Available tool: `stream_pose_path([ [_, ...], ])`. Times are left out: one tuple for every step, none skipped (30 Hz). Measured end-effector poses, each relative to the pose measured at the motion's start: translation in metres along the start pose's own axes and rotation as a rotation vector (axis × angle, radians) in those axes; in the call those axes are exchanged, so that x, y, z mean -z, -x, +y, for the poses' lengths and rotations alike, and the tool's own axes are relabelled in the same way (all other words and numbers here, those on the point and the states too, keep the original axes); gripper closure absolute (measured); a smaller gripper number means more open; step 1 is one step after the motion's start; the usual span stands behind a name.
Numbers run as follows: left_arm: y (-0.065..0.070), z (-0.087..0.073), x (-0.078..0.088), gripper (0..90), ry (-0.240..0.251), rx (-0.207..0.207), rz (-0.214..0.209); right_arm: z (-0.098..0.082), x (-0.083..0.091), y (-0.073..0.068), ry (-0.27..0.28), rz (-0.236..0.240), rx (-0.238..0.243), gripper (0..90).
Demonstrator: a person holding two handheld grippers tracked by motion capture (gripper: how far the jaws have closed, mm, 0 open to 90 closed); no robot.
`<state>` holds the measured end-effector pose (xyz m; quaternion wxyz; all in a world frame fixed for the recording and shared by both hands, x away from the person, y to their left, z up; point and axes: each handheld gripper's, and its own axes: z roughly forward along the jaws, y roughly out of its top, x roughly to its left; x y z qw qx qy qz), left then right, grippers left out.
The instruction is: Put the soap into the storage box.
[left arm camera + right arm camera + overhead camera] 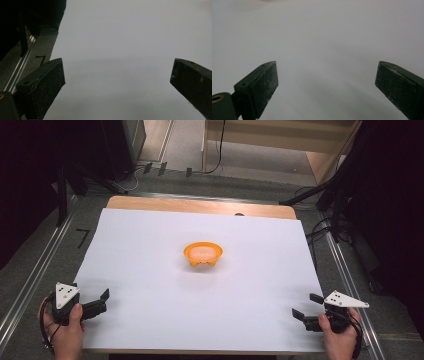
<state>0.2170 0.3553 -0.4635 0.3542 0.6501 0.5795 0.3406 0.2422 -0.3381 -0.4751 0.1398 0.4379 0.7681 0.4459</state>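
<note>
A small orange bowl (202,254) with a pale inside stands near the middle of the white sheet (150,265). My left gripper (104,301) rests at the near left corner of the sheet, held in a hand, jaws wide apart and pointing toward the middle. In the left gripper view its jaws (117,72) frame bare white sheet. My right gripper (304,305) sits at the near right corner, open too, pointing left. Between its jaws in the right gripper view (327,72) lies nothing but white sheet. Both grippers are far from the bowl.
The sheet covers a wooden table whose bare far edge (200,206) shows at the back. Metal rails (30,280) run along the floor on both sides. Dark stands and cables (325,195) crowd the far corners.
</note>
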Motion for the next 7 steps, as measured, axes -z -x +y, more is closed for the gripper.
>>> stream_pose_path([
  [-0.0001, 0.0000, -0.0001, 0.0, 0.000, 0.000, -0.001, -0.0019, 0.0017, 0.0007, 0.007, -0.004, -0.007, 4.0],
  [0.0000, 0.0000, -0.0002, 0.0, 0.001, -0.001, -0.002, -0.0038, 0.0030, 0.0011, 0.014, -0.007, -0.018, 3.9],
  [0.0002, 0.0001, -0.0002, 0.0, 0.000, -0.001, 0.000, -0.0057, 0.0039, 0.0019, 0.022, -0.007, -0.022, 3.7],
  [0.0002, 0.0001, -0.0002, 0.0, 0.000, -0.001, 0.000, -0.0078, 0.0052, 0.0023, 0.025, -0.008, -0.033, 3.7],
  [0.0001, 0.0001, -0.0003, 0.0, 0.000, 0.000, 0.000, -0.0092, 0.0062, 0.0026, 0.025, -0.011, -0.040, 3.4],
  [0.0001, 0.0002, -0.0003, 0.0, -0.003, -0.001, 0.000, -0.0105, 0.0072, 0.0034, 0.031, -0.015, -0.043, 3.2],
  [0.0000, 0.0002, -0.0004, 0.0, -0.003, -0.002, -0.001, -0.0113, 0.0083, 0.0040, 0.038, -0.016, -0.052, 3.2],
])
